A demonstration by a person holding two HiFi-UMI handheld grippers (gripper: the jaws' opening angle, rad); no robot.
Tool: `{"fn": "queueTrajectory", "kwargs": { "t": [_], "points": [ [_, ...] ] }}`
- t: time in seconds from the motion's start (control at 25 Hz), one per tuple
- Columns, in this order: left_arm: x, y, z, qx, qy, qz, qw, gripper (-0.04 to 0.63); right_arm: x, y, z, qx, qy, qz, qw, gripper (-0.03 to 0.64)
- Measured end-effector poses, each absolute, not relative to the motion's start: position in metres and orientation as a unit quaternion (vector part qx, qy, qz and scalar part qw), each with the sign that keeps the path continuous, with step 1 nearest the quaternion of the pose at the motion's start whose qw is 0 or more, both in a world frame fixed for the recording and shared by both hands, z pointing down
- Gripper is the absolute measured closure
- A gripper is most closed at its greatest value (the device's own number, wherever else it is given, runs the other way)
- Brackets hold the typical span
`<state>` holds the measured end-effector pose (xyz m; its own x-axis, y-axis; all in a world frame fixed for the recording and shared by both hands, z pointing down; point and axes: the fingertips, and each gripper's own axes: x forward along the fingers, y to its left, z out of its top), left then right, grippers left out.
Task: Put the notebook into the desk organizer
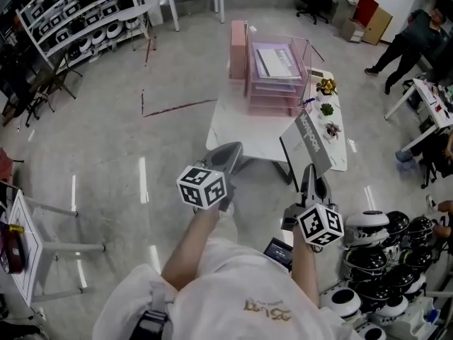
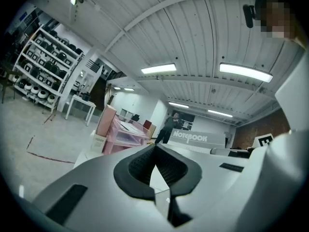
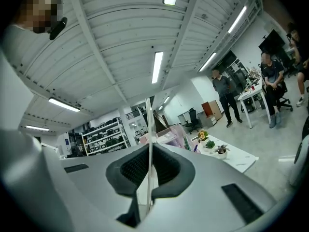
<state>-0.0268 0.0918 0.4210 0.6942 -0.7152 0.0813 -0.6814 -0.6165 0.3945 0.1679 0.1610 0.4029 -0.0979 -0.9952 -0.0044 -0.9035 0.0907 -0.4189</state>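
the notebook (image 1: 311,142) hung in the air over the near right corner of the desk (image 1: 244,137), tilted, its grey cover with white lettering turned up and left. it stood well apart from the desk organizer (image 1: 277,76) at the desk's far end. in the right gripper view the notebook showed edge-on as a thin pale line (image 3: 150,129) rising from the jaws.

a bare white stretch of desk lay between notebook and organizer. left of the desk the polished floor (image 1: 106,140) was open. to the right, three small potted plants (image 1: 328,109) lined the desk's edge, and a heap of rounded black and white helmets (image 1: 386,250) crowded the floor near the right arm.

the right gripper (image 1: 309,170) had its jaws clamped on the notebook's lower edge, the ribbed black pads pressed to both faces. the left gripper (image 1: 228,154) hovered beside it over the desk's near edge, its jaws together at the tips with nothing between them.

the organizer was a stack of flat pink trays inside clear walls, with papers on top. a tall pink box (image 1: 237,48) stood just beside its left side. both grippers had smooth grey shells.
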Motion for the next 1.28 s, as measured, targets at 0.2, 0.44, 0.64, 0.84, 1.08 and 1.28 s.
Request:
{"fn": "queueTrajectory", "kwargs": {
  "t": [0.2, 0.44, 0.64, 0.84, 1.08, 1.28],
  "points": [
    [-0.017, 0.003, 0.414, 0.913, -0.367, -0.013, 0.178, 0.581, 0.165, 0.081, 0.385, -0.683, 0.712, -0.112, 0.120, 0.597],
    [-0.012, -0.079, 0.412, 0.924, -0.344, 0.008, 0.167, 0.580, 0.162, 0.005, 0.374, -0.694, 0.697, -0.120, 0.135, 0.597],
    [-0.019, -0.129, 0.418, 0.928, -0.337, 0.022, 0.158, 0.580, 0.160, -0.042, 0.374, -0.704, 0.684, -0.124, 0.144, 0.597],
    [-0.024, -0.167, 0.422, 0.929, -0.332, 0.023, 0.162, 0.581, 0.158, -0.077, 0.376, -0.709, 0.677, -0.129, 0.150, 0.597],
    [-0.020, -0.195, 0.421, 0.933, -0.321, 0.020, 0.163, 0.581, 0.153, -0.104, 0.374, -0.708, 0.677, -0.128, 0.153, 0.597],
    [-0.011, -0.209, 0.422, 0.934, -0.314, 0.023, 0.167, 0.581, 0.153, -0.121, 0.377, -0.704, 0.680, -0.136, 0.156, 0.597]
  ]
}}
